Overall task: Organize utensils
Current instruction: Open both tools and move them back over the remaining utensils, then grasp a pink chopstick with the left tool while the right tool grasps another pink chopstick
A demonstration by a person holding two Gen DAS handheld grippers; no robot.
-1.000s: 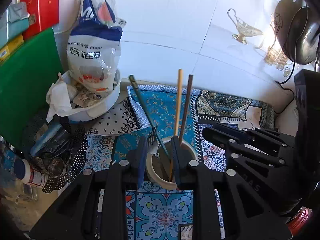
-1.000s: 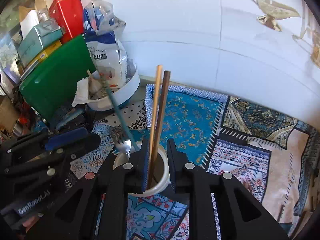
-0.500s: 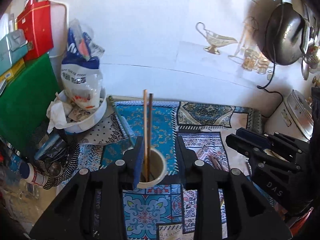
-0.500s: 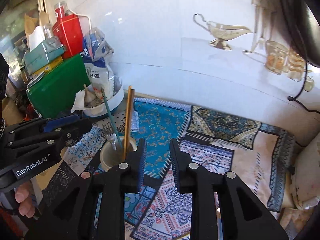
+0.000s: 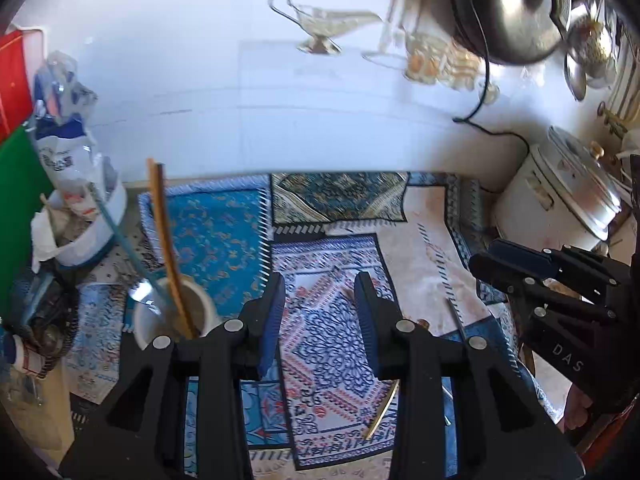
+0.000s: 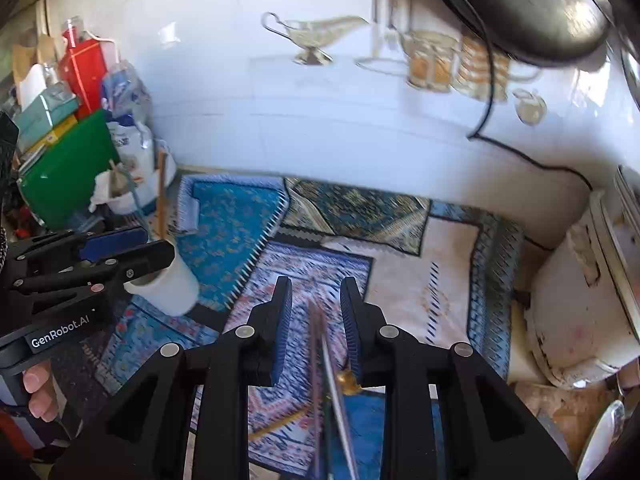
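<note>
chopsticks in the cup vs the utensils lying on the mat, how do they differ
The chopsticks stand nearly upright, leaning in the white cup; the loose utensils lie flat on the patterned mat. The chopsticks look wooden and brown; at least one loose utensil is shiny metal with a gold part. The chopsticks are already put away; the loose utensils are not. All are long and thin.

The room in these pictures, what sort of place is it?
Most likely a home kitchen counter: a rice cooker, a hanging metal pot and a white cup of chopsticks stand along a tiled wall.
</note>
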